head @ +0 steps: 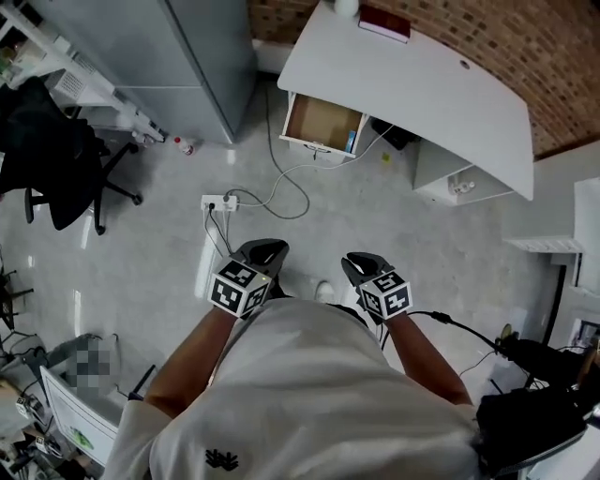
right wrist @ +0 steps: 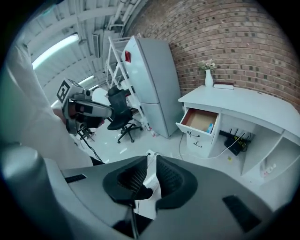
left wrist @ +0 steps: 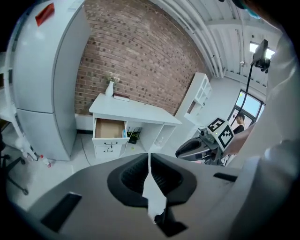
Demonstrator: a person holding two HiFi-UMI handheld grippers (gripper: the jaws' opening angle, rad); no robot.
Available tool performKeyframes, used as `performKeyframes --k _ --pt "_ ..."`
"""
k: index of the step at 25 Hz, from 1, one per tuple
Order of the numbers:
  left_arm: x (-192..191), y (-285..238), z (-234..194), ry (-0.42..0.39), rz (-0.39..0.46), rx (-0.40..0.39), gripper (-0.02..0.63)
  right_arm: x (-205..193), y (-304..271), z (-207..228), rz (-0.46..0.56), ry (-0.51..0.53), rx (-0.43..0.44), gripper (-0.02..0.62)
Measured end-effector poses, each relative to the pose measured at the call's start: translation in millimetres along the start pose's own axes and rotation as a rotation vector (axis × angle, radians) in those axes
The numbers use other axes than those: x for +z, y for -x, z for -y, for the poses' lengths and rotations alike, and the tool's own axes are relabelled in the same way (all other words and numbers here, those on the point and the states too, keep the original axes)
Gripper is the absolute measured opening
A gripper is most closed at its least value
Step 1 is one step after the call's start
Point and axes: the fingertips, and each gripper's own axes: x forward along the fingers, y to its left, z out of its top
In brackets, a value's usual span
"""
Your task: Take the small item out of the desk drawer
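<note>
The white desk (head: 422, 84) stands far ahead against the brick wall, its drawer (head: 323, 122) pulled open. A small blue item (head: 351, 142) lies at the drawer's right end, also seen as the blue item (right wrist: 209, 127) in the right gripper view. Both grippers are held close to the person's body, far from the desk. My left gripper (head: 267, 248) has its jaws together with nothing between them (left wrist: 149, 157). My right gripper (head: 361, 261) shows a narrow gap between its pads (right wrist: 151, 157), and it holds nothing.
A grey fridge (head: 169, 56) stands left of the desk. A black office chair (head: 56, 159) sits at the far left. A power strip (head: 218, 202) and its cable lie on the floor between me and the desk. A red book (head: 384, 22) rests on the desktop.
</note>
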Motion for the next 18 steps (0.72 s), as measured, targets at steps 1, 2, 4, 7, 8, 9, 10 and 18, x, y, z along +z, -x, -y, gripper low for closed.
performKeyframes --k 1,2,4,7,8,9,10,18 --pt "9.3 3.5 -18.2 -0.002 -0.001 -0.015 0.025 15.3 -12.5 2.3 0.010 -0.018 -0.021 0.083" --pt "17.8 7.6 -36.1 -0.002 -0.002 -0.029 0.025 30.7 -24.5 5.2 0.020 -0.035 -0.044 0.083" --pt "32.2 17.1 -68.3 -0.007 -0.010 -0.055 0.025 59.2 -46.4 12.7 0.035 -0.056 -0.094 0.083" --pt "41.3 29.9 -111.5 -0.033 -0.038 -0.077 0.025 92.6 -75.3 25.9 0.049 -0.071 -0.162 0.083" --pt "40.7 32.9 -127.0 -0.037 -0.049 -0.078 0.025 101.5 -85.1 30.6 0.052 -0.074 -0.185 0.083" --pt "38.3 35.4 -141.4 -0.033 -0.059 -0.077 0.025 107.9 -94.4 35.2 0.049 -0.081 -0.206 0.083" --pt "35.5 37.1 -153.7 -0.023 -0.068 -0.074 0.025 112.5 -102.8 40.2 0.044 -0.092 -0.224 0.083" --pt "57.8 5.9 -206.7 0.074 -0.081 -0.034 0.025 142.4 -168.1 131.5 -0.007 -0.189 -0.288 0.095"
